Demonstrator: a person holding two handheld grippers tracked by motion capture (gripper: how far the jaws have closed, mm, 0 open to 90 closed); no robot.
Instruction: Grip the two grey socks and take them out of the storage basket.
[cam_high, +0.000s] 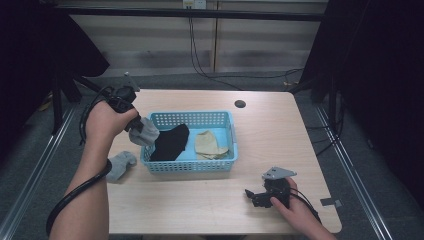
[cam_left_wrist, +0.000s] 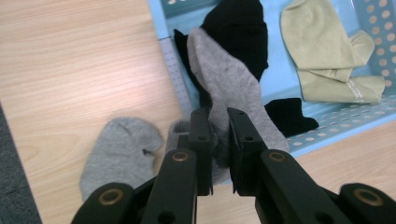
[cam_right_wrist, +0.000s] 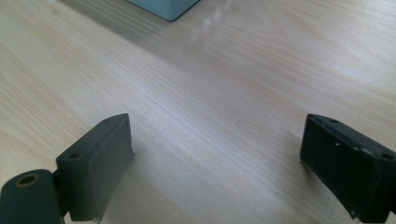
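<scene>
left gripper (cam_left_wrist: 218, 140) clamped on grey sock (cam_left_wrist: 229, 88), dangling over basket (cam_high: 227, 162) rim at 9 o'clock. soft, floppy, light, so pinch bunched fabric. right gripper (cam_right_wrist: 217, 168) parked, jaws wide.

Counted: two grey cotton socks, one held (cam_left_wrist: 229, 88), one on the desk (cam_left_wrist: 119, 151); one black sock (cam_left_wrist: 240, 28); one beige sock (cam_left_wrist: 322, 56); one light-blue perforated plastic basket (cam_high: 192, 119); two handheld grippers, left (cam_left_wrist: 218, 140) and right (cam_right_wrist: 215, 163).

Both arms are bare. Each black gripper, left gripper (cam_high: 134, 125) and right gripper (cam_high: 252, 196), has a grey three-cornered plate, brass rivets and a thick black cable.
</scene>
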